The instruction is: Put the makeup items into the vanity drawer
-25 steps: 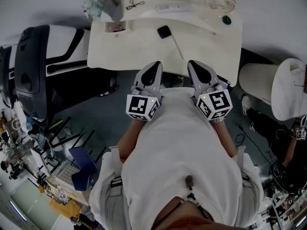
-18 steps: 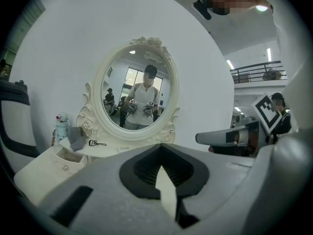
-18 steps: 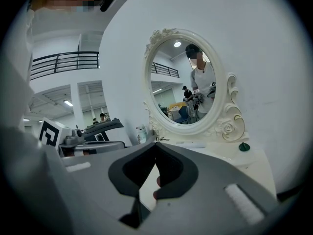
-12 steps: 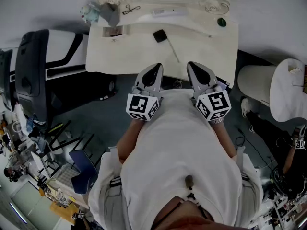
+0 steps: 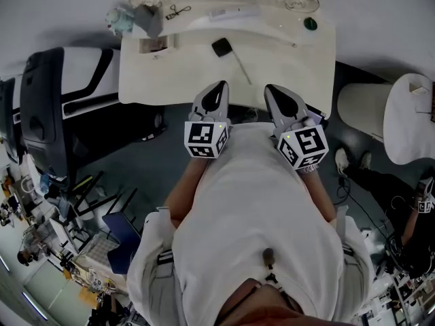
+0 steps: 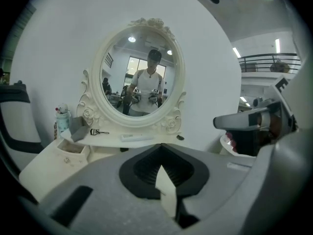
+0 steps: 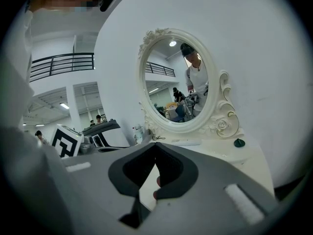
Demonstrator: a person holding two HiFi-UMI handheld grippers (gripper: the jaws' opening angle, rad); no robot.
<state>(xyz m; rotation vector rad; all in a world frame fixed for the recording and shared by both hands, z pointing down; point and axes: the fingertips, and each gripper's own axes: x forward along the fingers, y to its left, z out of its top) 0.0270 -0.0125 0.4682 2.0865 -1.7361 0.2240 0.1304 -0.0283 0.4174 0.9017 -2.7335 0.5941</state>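
Currently the left gripper [image 5: 219, 90] and the right gripper [image 5: 275, 94] hang side by side over the near edge of the white vanity [image 5: 296, 60]. Each has its jaws pressed together on nothing. From the left gripper, a black-headed makeup brush [image 5: 221, 47] lies on the top at 12 o'clock, an eyelash curler [image 5: 178, 10] at 11 o'clock, and the small open drawer [image 5: 158, 49] at 10 o'clock.
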